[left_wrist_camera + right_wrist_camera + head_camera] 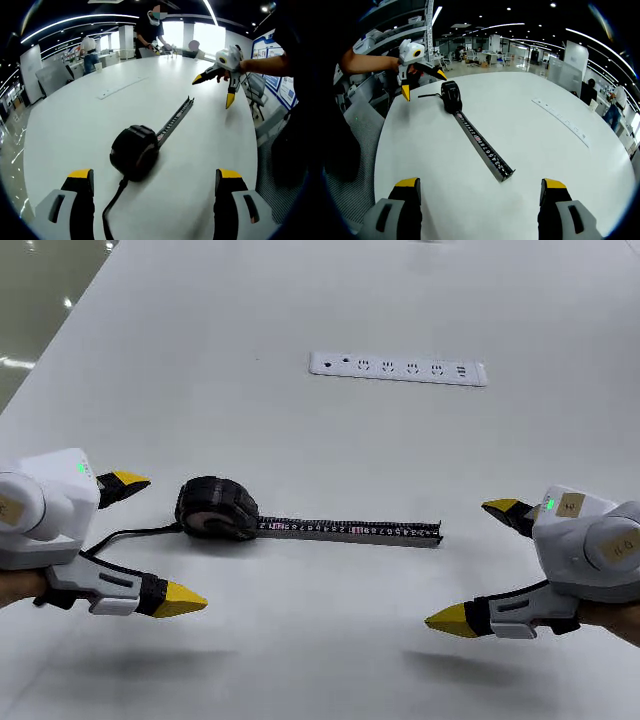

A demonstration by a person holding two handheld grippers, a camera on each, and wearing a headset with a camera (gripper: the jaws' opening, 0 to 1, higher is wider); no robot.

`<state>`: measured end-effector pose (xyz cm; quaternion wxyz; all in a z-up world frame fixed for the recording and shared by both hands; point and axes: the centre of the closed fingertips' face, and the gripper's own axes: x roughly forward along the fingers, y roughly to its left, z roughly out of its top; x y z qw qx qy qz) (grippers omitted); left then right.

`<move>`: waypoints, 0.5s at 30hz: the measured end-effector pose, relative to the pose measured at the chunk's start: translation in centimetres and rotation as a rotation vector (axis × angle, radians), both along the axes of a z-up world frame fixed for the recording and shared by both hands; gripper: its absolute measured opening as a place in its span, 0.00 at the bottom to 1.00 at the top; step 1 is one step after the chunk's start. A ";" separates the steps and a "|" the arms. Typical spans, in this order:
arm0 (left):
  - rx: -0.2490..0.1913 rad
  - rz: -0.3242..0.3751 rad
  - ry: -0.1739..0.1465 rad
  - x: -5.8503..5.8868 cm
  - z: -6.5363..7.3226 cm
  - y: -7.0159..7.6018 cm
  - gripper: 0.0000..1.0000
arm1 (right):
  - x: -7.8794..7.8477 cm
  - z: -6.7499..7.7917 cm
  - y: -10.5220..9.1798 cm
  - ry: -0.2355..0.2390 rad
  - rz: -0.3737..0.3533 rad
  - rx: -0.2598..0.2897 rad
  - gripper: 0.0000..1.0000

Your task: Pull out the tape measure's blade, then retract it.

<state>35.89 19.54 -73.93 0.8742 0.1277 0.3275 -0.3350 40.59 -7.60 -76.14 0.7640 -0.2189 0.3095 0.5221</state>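
A black tape measure case [215,508] lies on the white table, its blade [350,530] pulled out to the right and resting flat. My left gripper [140,538] stands open just left of the case, touching nothing. My right gripper [478,562] is open too, a little right of the blade's tip [438,533]. In the left gripper view the case [135,151] sits between and ahead of the yellow-tipped fingers [80,175], with the blade [175,117] running away toward the right gripper [216,89]. In the right gripper view the blade [480,145] leads to the case [451,95] and the left gripper [420,77].
A white power strip [398,368] lies flat further back on the table [300,660]. A black strap [125,535] trails from the case toward my left gripper. People stand at the far side of the table in the left gripper view.
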 end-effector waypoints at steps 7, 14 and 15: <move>-0.029 0.040 -0.009 -0.6 0.1 -0.3 0.99 | -0.4 0.1 0.3 0.002 -0.031 0.023 0.99; -0.048 0.105 -0.039 -0.6 0.5 -0.3 0.99 | -0.4 0.9 0.7 -0.010 -0.095 0.077 0.99; -0.054 0.120 -0.043 -0.7 0.6 -0.4 0.99 | -0.5 0.9 0.7 -0.010 -0.103 0.081 0.99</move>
